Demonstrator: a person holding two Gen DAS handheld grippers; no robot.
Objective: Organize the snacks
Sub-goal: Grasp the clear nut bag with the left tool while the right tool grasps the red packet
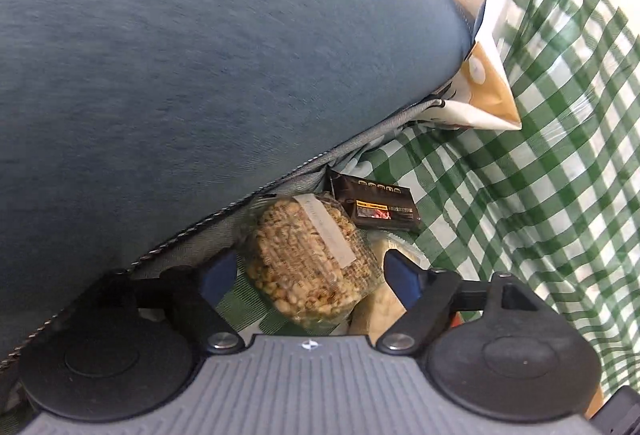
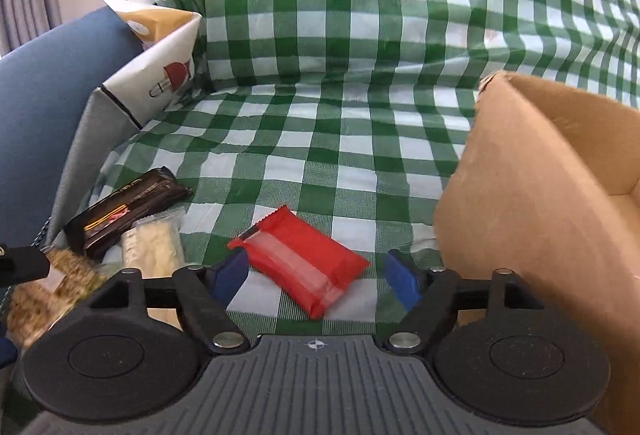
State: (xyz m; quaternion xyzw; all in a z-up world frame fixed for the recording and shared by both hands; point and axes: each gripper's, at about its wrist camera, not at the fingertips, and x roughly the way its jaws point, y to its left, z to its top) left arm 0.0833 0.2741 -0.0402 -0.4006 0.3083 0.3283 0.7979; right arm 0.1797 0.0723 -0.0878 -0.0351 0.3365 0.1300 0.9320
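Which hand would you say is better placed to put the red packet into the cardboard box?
Right, probably. The right gripper has open fingers either side of the red packet, with the cardboard box beside it. The left gripper faces the peanut bag.

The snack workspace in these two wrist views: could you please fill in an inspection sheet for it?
Surface: green-and-white checked cloth, running up behind as a backdrop.
Job's things: red packet lying flat; bag of nuts; dark brown packet; pale clear-wrapped snack beside it; open cardboard box at the right.
Clutter: printed paper bag at the back left.
Grippers: left gripper open, straddling the bag of nuts, pads apart from it; right gripper open around the red packet, one pad close to its corner.
Cables: nothing seen.
Surroundings: large blue cushion with corded edging, crowding the left side; pale wall behind.
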